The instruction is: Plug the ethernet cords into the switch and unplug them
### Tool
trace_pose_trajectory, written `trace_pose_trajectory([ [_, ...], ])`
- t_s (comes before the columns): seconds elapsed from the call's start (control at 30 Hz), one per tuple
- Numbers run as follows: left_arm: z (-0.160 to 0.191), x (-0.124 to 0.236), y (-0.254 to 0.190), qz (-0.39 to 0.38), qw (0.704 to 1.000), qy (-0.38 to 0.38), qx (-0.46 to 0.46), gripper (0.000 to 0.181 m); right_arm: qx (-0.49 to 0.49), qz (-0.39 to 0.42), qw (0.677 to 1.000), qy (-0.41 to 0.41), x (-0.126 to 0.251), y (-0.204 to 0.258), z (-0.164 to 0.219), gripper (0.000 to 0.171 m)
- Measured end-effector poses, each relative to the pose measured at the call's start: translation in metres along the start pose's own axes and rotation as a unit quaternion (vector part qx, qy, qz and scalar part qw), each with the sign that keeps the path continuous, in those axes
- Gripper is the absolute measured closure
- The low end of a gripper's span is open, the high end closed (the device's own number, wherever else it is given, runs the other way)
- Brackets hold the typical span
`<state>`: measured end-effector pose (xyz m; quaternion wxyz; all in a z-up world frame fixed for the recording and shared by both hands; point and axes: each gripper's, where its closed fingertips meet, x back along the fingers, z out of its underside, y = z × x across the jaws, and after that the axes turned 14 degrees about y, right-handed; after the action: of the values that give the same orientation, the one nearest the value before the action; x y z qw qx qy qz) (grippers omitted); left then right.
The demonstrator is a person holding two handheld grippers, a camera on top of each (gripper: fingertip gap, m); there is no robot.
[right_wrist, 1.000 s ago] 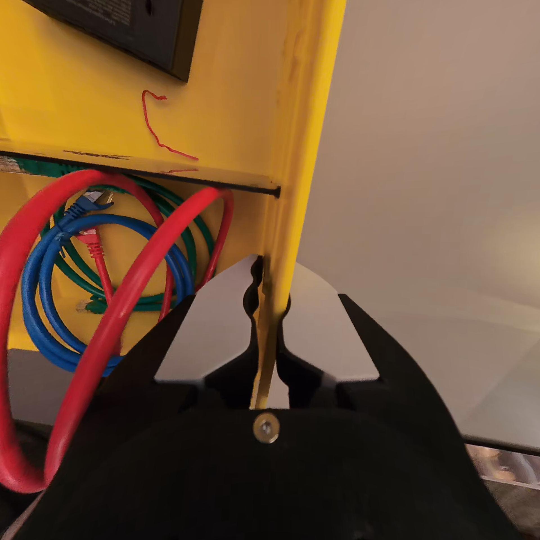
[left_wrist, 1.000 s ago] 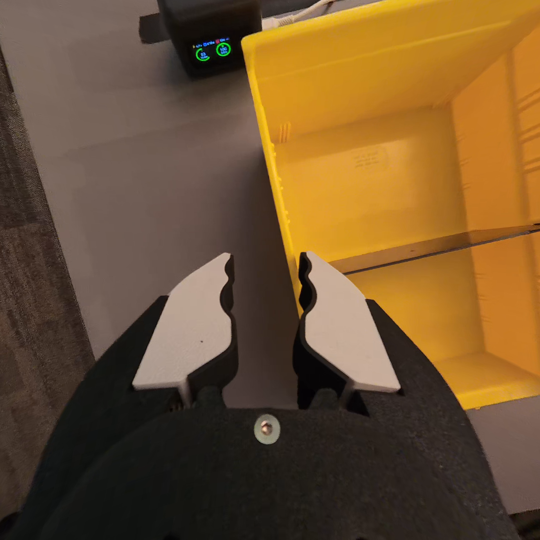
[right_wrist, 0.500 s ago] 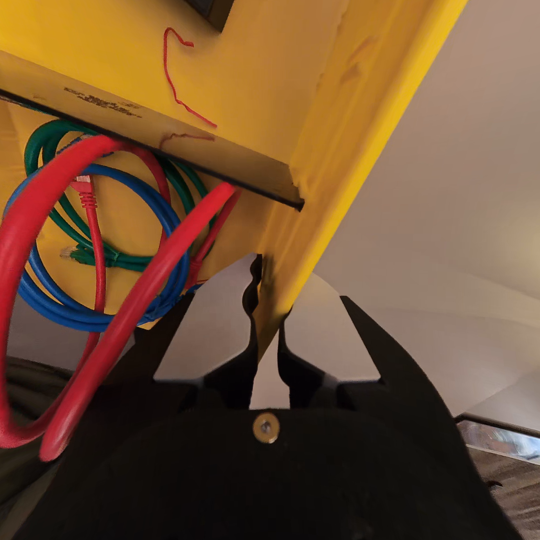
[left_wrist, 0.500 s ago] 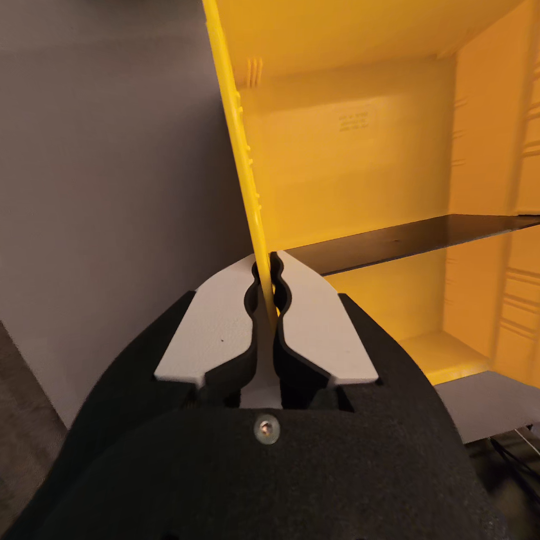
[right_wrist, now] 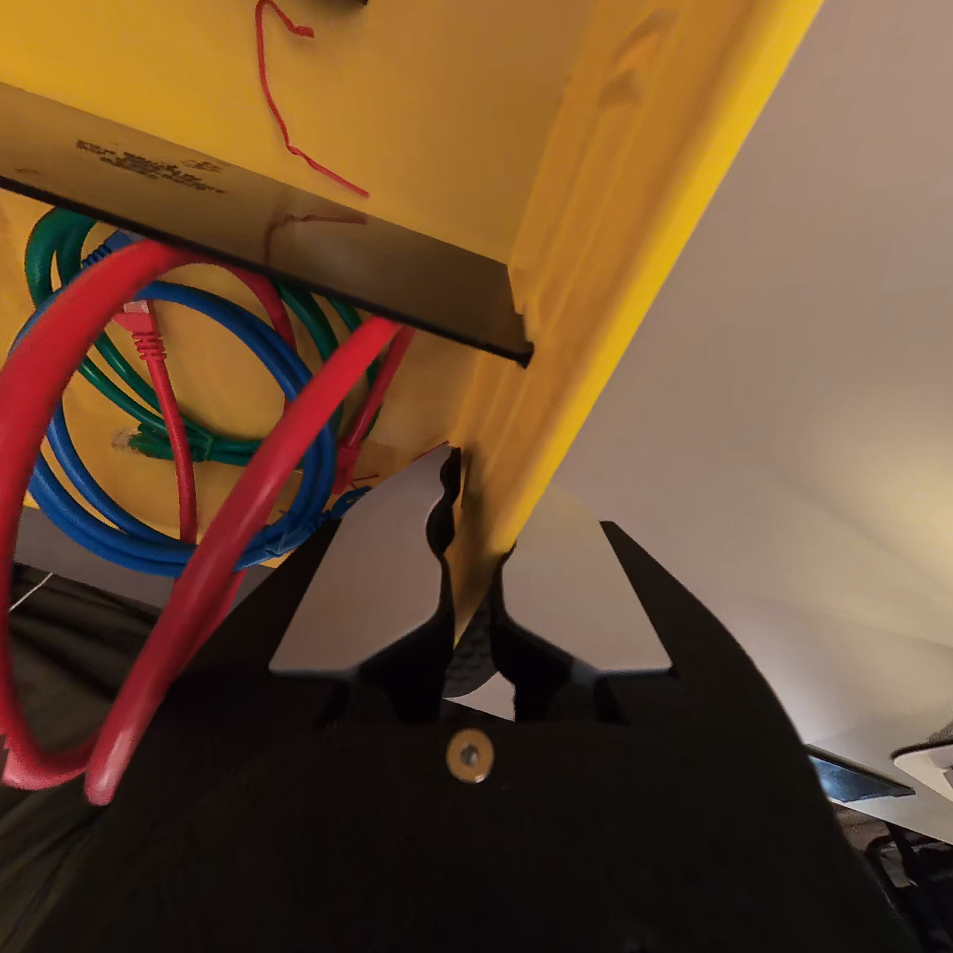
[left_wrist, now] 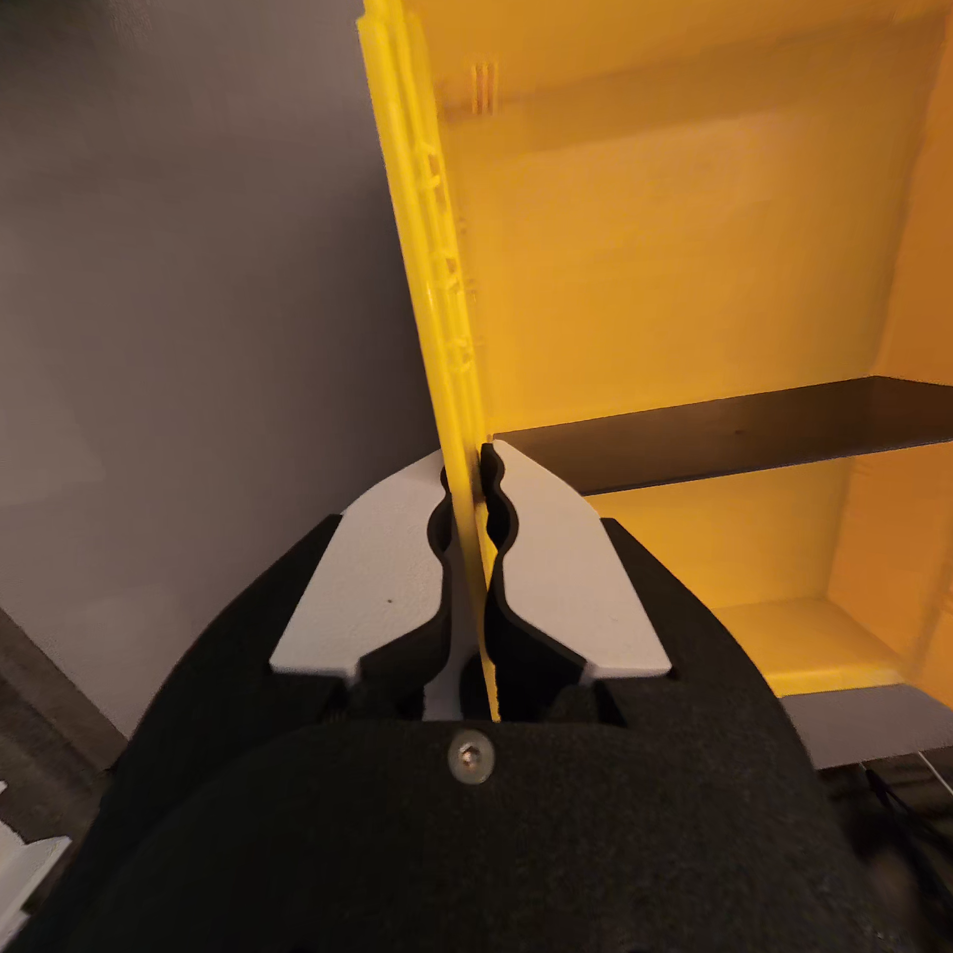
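We clamp the left tool (left_wrist: pixel 466 464) and right tool (right_wrist: pixel 482 495) onto opposite walls of the yellow bin (left_wrist: pixel 644 268); coiled cords (right_wrist: pixel 170 412) lie inside.

Black felt-textured gripper bodies, white fingers (left_wrist: pixel 557 567) black-padded, silver center screw (left_wrist: pixel 470 765).

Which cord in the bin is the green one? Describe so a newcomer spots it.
In the right wrist view, find the yellow bin and its dark divider. Below it lie coiled cords: the green ethernet cord lies flat under the blue cord and red cord, its clear plug pointing left.
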<state>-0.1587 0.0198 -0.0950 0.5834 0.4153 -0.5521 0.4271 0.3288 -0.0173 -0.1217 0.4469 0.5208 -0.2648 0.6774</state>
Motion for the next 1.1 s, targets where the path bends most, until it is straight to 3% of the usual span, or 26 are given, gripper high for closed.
trace_pose_trajectory([
  [0.17,-0.003,0.000,-0.018,-0.020,0.999,0.005,-0.029,0.171,0.022,0.023,0.999,0.004,0.000,0.000,-0.001,0.157],
  [0.23,-0.005,0.000,-0.022,-0.022,0.999,0.004,-0.049,0.167,0.045,0.027,0.999,-0.004,0.000,-0.003,-0.002,0.141],
  [0.33,-0.007,0.001,-0.025,-0.014,0.997,-0.003,-0.070,0.160,0.034,-0.016,0.998,-0.042,0.010,-0.007,-0.001,0.136],
  [0.47,-0.012,0.019,-0.024,0.002,0.995,-0.050,-0.082,0.160,0.017,-0.062,0.988,-0.143,0.044,-0.012,0.016,0.135],
  [0.57,-0.014,0.042,-0.020,0.014,0.991,-0.107,-0.081,0.160,-0.039,-0.035,0.964,-0.259,0.086,-0.026,0.038,0.135],
  [0.63,-0.012,0.057,-0.014,0.013,0.988,-0.137,-0.077,0.158,-0.085,-0.008,0.932,-0.352,0.123,-0.022,0.056,0.135],
  [0.7,-0.007,0.068,-0.009,0.019,0.985,-0.154,-0.073,0.158,-0.050,0.000,0.882,-0.469,0.165,0.021,0.066,0.135],
  [0.77,-0.001,0.074,-0.006,0.023,0.983,-0.165,-0.073,0.158,0.089,-0.033,0.810,-0.578,0.199,0.113,0.068,0.136],
  [0.83,0.004,0.076,-0.003,0.030,0.982,-0.172,-0.072,0.158,0.277,-0.108,0.733,-0.612,0.206,0.223,0.070,0.136],
  [0.87,0.006,0.076,-0.003,0.037,0.982,-0.174,-0.071,0.158,0.328,-0.148,0.732,-0.578,0.194,0.263,0.065,0.135],
  [0.93,0.009,0.075,-0.002,0.046,0.981,-0.174,-0.073,0.158,0.343,-0.201,0.784,-0.476,0.164,0.304,0.043,0.129],
  [1.03,0.012,0.077,0.002,0.049,0.980,-0.179,-0.071,0.158,0.295,-0.214,0.832,-0.419,0.141,0.319,0.004,0.130],
  [1.1,0.013,0.079,0.001,0.055,0.979,-0.184,-0.074,0.158,0.252,-0.177,0.879,-0.365,0.115,0.310,-0.022,0.127],
])
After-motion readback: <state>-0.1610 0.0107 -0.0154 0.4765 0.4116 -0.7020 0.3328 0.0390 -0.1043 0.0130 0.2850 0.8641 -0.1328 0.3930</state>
